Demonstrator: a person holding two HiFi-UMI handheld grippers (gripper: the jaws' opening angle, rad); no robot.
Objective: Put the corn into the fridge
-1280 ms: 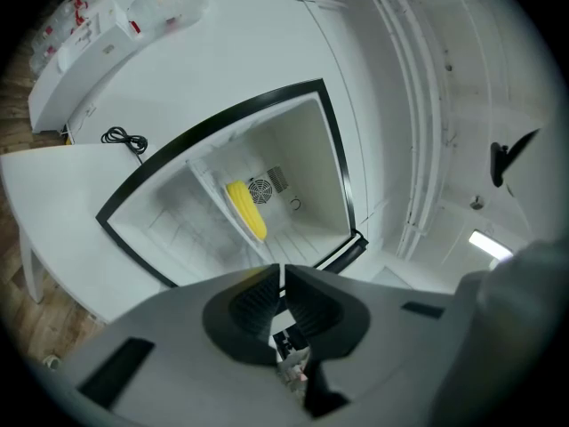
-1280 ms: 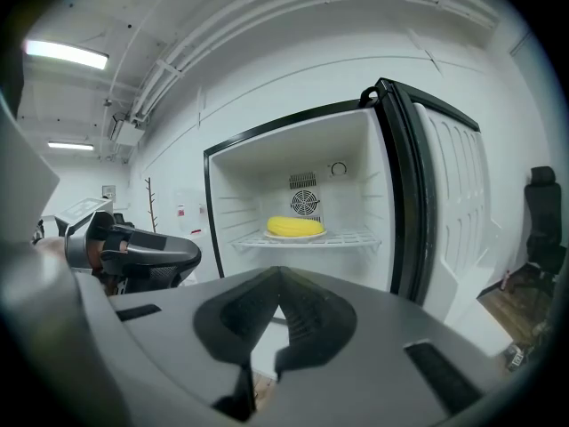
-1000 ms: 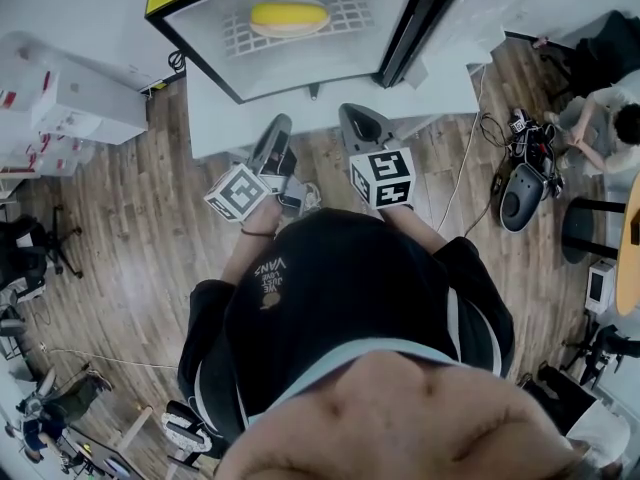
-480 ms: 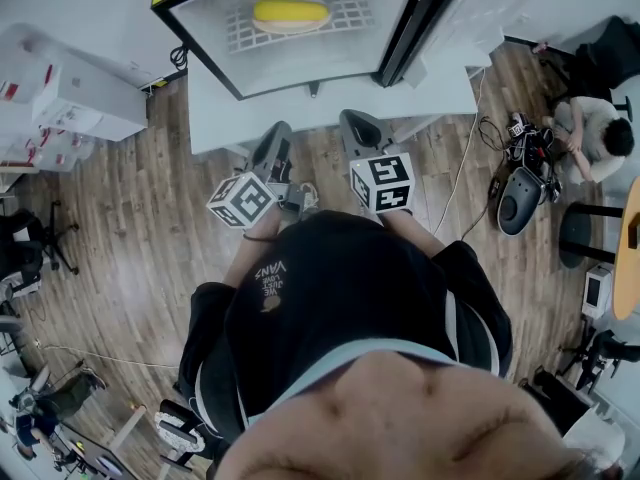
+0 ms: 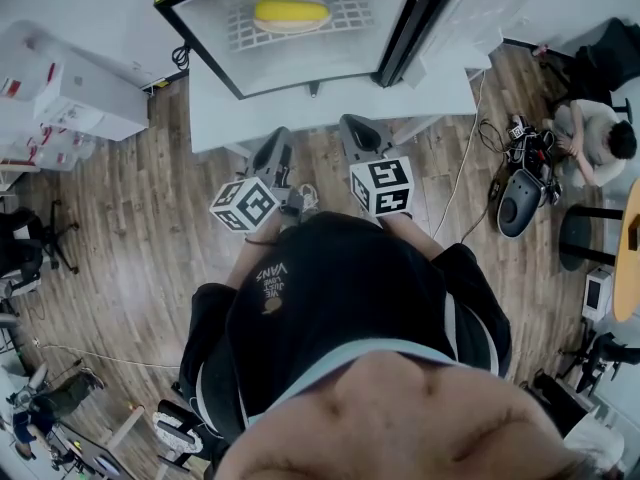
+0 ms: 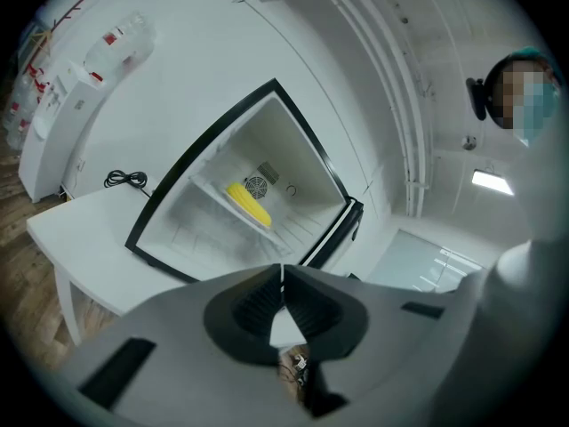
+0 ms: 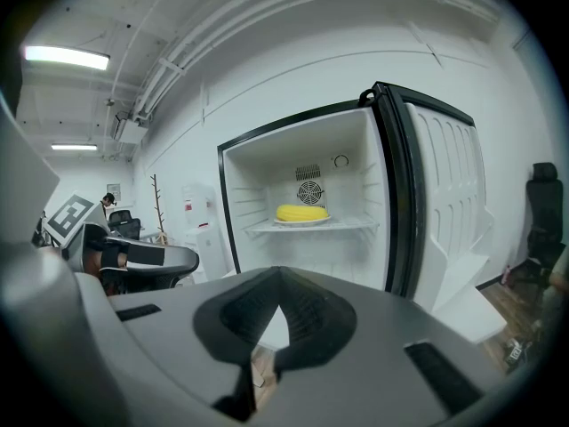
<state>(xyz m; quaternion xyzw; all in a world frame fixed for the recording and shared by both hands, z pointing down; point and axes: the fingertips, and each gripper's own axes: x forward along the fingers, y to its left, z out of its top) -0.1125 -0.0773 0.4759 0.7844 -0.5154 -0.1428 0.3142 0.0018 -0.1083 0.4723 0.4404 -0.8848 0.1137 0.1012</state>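
The yellow corn (image 5: 290, 14) lies on a white plate on the wire shelf inside the open fridge (image 5: 205, 43), which stands on a white table (image 5: 330, 108). Both grippers hang in front of the table, short of the fridge. My left gripper (image 5: 277, 143) is shut and empty, its tips meeting (image 6: 282, 269) below the corn (image 6: 249, 205). My right gripper (image 5: 358, 126) is also shut with nothing in it (image 7: 280, 278), pointing at the fridge interior where the corn (image 7: 300, 213) rests.
The fridge door (image 5: 450, 13) stands swung open to the right. White cabinets (image 5: 60, 98) line the left wall. A person (image 5: 600, 133) sits at the right beside cables and gear (image 5: 520, 193) on the wooden floor. An office chair (image 5: 30, 248) is at the left.
My left gripper has rolled and drawn back a little toward my body. The right gripper and the corn have not moved.
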